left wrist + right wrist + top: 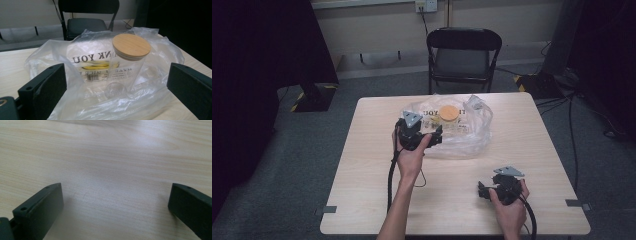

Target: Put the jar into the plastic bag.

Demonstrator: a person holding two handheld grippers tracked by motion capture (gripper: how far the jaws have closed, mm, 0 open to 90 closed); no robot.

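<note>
A clear glass jar [125,72] with a round wooden lid [131,46] stands upright on a crumpled clear plastic bag [160,57] printed with dark letters. From above, the lid [449,112] and bag [472,135] sit at the table's far middle. My left gripper [116,75] is open, low on the near side of the bag, jaws spread wider than the jar and short of it. A fold of plastic lies against its left jaw. In the high view the left gripper [435,136] rests at the bag's near-left edge. My right gripper [116,187] is open over bare wood, at the near right [482,190].
The light wooden table [372,190] has bare room at front and left. A black folding chair [463,52] stands just behind the far edge. Cables [572,125] run on the floor to the right. Each gripper trails a black cable toward the front edge.
</note>
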